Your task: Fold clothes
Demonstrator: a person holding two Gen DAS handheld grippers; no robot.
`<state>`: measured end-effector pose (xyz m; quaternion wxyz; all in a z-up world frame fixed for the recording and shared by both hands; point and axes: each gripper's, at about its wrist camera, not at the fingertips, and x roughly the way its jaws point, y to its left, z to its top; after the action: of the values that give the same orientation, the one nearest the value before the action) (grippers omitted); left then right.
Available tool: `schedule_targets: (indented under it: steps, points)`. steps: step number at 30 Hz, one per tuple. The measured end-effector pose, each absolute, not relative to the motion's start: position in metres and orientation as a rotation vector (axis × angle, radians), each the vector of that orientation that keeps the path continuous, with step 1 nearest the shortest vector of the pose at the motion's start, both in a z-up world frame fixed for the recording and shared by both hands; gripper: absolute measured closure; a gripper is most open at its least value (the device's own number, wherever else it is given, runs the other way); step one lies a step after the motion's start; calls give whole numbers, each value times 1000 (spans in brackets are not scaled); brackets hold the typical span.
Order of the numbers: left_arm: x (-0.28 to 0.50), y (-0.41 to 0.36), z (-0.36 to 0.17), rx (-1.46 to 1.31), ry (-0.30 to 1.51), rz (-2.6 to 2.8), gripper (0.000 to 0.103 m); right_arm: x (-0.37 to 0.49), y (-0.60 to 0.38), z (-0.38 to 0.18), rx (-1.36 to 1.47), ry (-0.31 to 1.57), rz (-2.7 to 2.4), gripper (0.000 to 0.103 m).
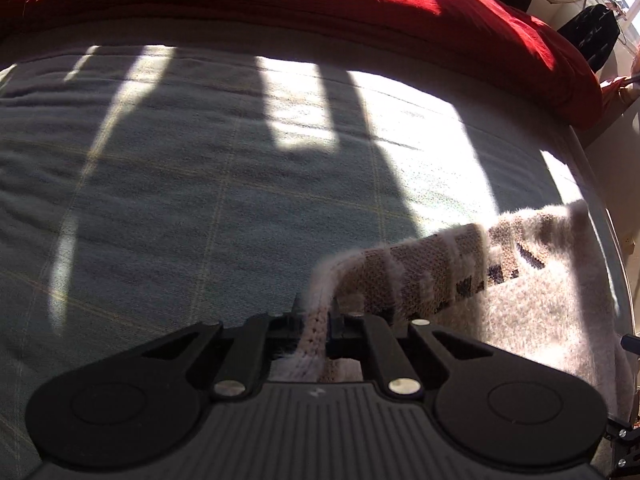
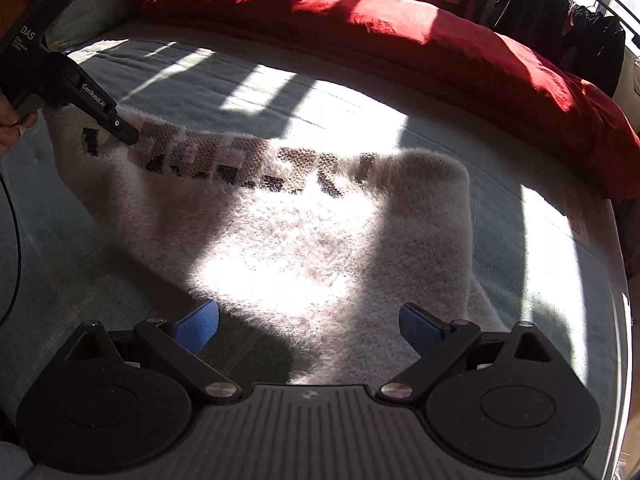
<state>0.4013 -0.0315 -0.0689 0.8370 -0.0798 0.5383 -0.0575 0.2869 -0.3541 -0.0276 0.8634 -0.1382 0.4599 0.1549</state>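
Bed: sunlit sheet (image 2: 192, 68) of pale blue-green woven cloth with faint check lines, lightly rippled, crossed by bars of shadow and bright patches.
Duvet: red (image 2: 400, 36), soft and creased, bunched in a long ridge along the far side of the bed.
Background: dark clothes (image 2: 560, 12) hang on a rail by a bright window at the far right.
Sweater: fuzzy cream knit (image 2: 296, 240), long-haired pile, lying on the sheet in the middle of the bed; a band of tan and dark blocky pattern runs across it near its far edge. Its left corner is lifted off the sheet, so the smoother looped underside of the knit shows there in the left wrist view (image 1: 420, 280).
Left gripper: black (image 1: 316, 320), fingers clenched on a ribbed cream edge of the sweater, which passes between them; in the right wrist view it (image 2: 132, 136) sits at the sweater's lifted far-left corner, with a hand (image 2: 12, 124) on its handle.
Right gripper: (image 2: 308, 328) fingers released and set wide apart, blue ribbed pads (image 2: 196, 328) bare, hovering over the sweater's near edge, nothing between them.
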Motion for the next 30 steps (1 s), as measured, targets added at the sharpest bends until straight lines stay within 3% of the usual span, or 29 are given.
schedule_targets:
  steps: [14, 21, 30]
  points:
    - [414, 94, -60, -183, 1086, 351, 98, 292, -336, -23, -336, 940, 374, 4]
    - [404, 91, -79, -170, 1134, 348, 92, 294, -333, -28, -328, 966, 385, 4]
    - [397, 88, -54, -144, 1103, 337, 85, 293, -332, -32, -328, 982, 409, 4]
